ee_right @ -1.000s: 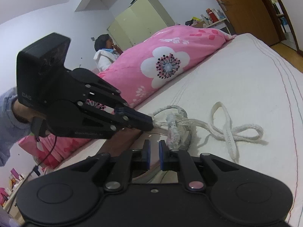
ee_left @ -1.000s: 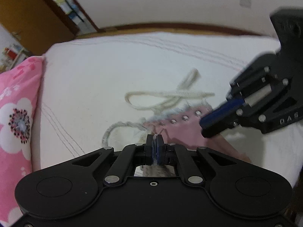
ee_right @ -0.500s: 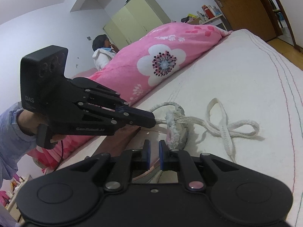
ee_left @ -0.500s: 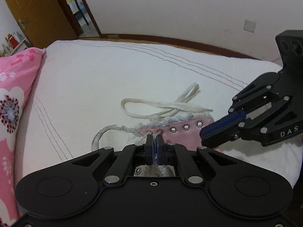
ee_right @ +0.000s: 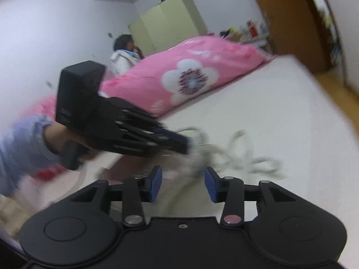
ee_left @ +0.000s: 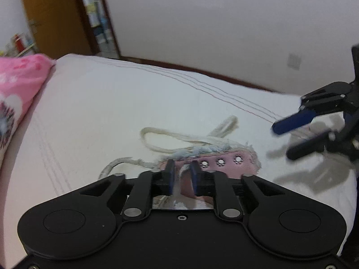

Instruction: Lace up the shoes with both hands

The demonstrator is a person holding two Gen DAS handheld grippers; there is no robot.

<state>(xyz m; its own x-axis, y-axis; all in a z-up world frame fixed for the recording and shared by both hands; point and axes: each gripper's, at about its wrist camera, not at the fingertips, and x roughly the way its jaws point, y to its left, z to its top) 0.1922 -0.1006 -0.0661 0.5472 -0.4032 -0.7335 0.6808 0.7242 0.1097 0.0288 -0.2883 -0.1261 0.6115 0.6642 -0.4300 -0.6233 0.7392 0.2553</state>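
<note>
Pink upper with a row of metal eyelets was what we logged first in the left wrist view: the shoe (ee_left: 215, 161) lay on the white bedsheet (ee_left: 112, 116), close under the left gripper (ee_left: 182, 174), whose blue pads stood a narrow gap apart with a frayed strand of lace between them, though we could not tell whether they touched it. The three eyelets (ee_left: 221, 161) we could see on the near flap looked empty. The cream shoelace (ee_left: 175, 137) trailed off the far side of the shoe in a loose loop, its free end lying on the sheet. The right gripper (ee_left: 289, 136) hung to the right of the shoe, fingers well parted, holding nothing. In the right wrist view, heavily blurred, our right gripper's jaws stood wide with nothing between them, and the left gripper reached in from the left toward the shoe's fuzzy collar; the lace showed only as pale smears beyond. A pink floral quilt (ee_right: 190, 78) lay behind. We judged the lacing barely under way: visible holes unthreaded, both ends slack, no tightening or bow yet.
</note>
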